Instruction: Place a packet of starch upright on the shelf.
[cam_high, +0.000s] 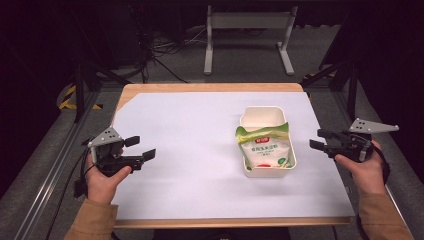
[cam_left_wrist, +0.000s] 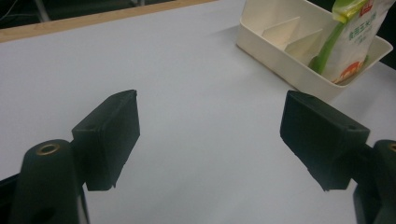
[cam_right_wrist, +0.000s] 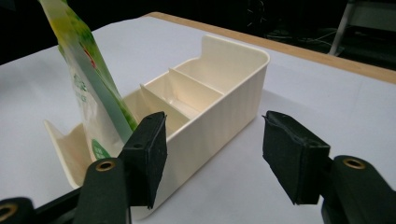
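Two grippers, both black plastic with blocky square pads, each in one hand. Left gripper (cam_high: 139, 148) at about 8 o'clock on the table, jaws spread wide, nothing between them, hovering over bare sheet. Right gripper (cam_high: 318, 139) at about 3 o'clock, just off the table's right edge, jaws spread too, empty, near the box's long side but not touching it.

One white sheet (cam_high: 190, 150), smooth and matte, covers most of one wooden table (cam_high: 210, 87); light wood rim shows at the far and near edges.

One cream plastic box (cam_high: 260, 116), rectangular, rounded corners, ribbed outer wall, right of centre toward 2 o'clock. Two thin dividers (cam_right_wrist: 180, 91) split it into three compartments. One glossy pouch (cam_high: 265, 148), green and white with printed text, stands tilted in the nearest compartment, its top leaning out above the rim.

One grey metal frame (cam_high: 247, 37) on the floor at 12 o'clock.
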